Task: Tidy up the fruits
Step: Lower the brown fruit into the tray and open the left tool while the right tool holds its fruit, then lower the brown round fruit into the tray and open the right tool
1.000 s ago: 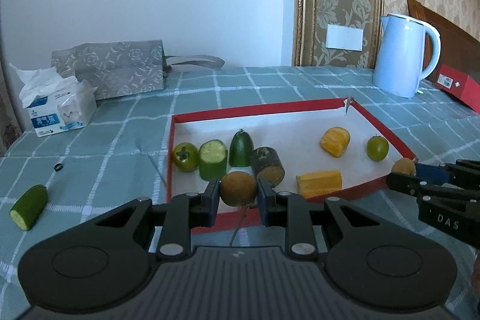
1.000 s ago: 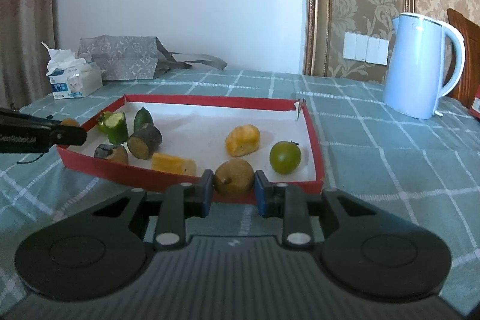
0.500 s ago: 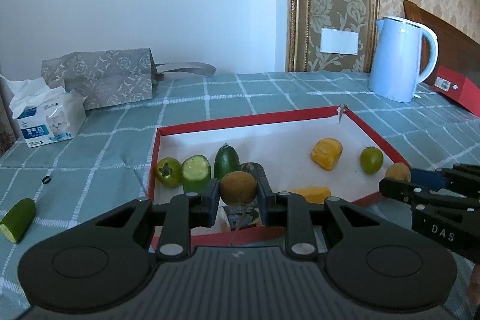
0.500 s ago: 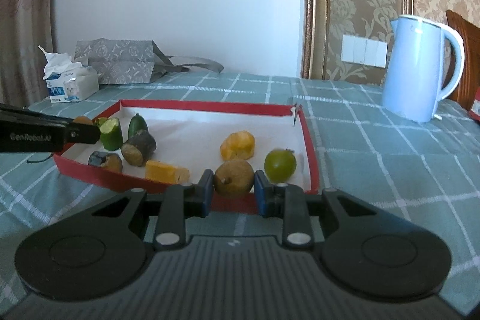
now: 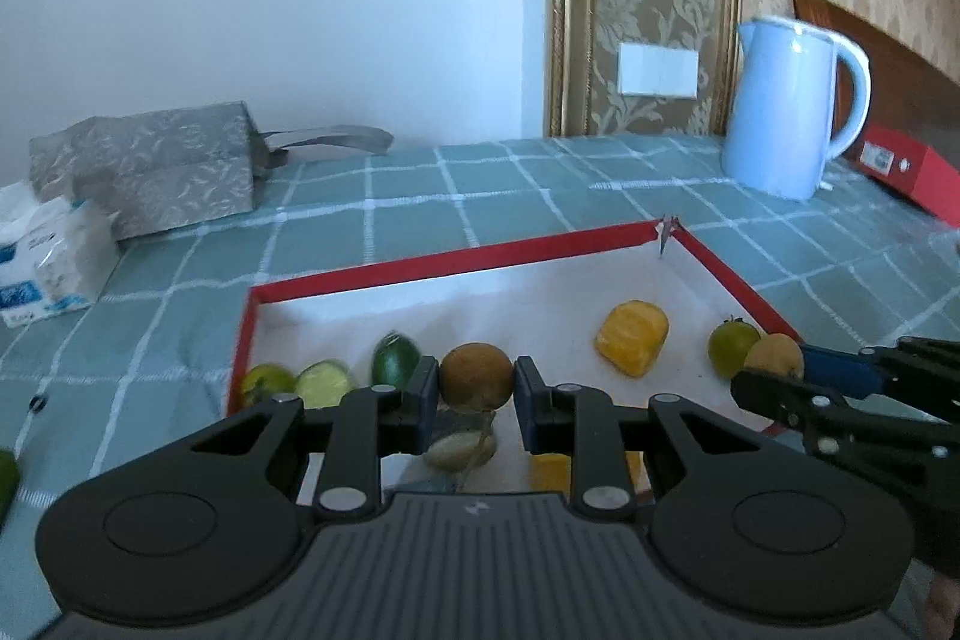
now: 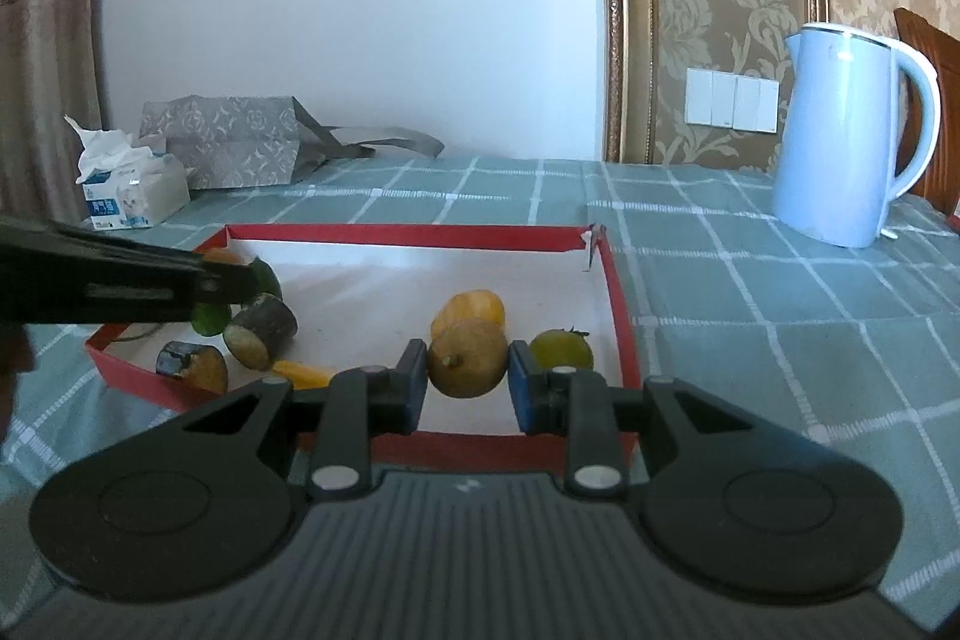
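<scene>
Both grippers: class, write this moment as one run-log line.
left gripper: shut on brown fruit | right gripper: shut on yellowish fruit | both over red tray | neither released

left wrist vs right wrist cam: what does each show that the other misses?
Left wrist only: red box behind the kettle, cucumber piece lying on the cloth outside the tray.
Right wrist only: curtain, dark cut piece by the tray's near rim.
Both: red tray, blue kettle, tissue box, each gripper shut on a brown fruit.
</scene>
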{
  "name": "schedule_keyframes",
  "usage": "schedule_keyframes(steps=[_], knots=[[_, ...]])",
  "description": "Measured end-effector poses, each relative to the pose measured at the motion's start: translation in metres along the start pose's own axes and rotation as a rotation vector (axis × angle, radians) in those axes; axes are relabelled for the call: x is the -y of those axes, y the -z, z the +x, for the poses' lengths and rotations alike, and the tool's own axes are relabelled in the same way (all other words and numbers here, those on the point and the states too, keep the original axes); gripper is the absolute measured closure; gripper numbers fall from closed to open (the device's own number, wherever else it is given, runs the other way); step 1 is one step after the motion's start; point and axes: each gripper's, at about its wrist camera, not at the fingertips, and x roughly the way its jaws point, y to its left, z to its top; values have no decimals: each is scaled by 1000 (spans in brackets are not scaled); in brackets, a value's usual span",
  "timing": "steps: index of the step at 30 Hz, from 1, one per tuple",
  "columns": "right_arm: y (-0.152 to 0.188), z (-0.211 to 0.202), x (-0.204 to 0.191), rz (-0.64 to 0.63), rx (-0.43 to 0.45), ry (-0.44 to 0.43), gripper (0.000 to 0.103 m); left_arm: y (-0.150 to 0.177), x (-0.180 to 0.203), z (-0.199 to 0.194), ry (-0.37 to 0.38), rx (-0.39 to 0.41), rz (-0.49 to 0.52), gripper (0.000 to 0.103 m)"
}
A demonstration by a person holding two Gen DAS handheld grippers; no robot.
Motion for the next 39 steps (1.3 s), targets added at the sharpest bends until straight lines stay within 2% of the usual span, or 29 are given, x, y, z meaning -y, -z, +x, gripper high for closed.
schedule_keyframes(steps=[1,3,5,7,18,31,39], knots=[[0,0,0,-4,2,1,76,-2,4,3,-10,4,6,76],[1,1,-1,-8,-2,1,76,-6,10,11,-11,-4,31,67],[2,3,-1,-10,-14,-1,76,-8,15,18,-10,-17,34,41],[2,4,0,-9,-18,-1,76,-8,17,20,-26,3,30,28],[2,4,-2,-10,-20,5,76,9,8,-1,-61,18,-11,26],[4,0,-12,-24,-18,4,76,54,-15,-49,-146,75,-53,19],[-8,5,-23,-48,-12,13,76,69,-47,-45,-105,55,-172,19]])
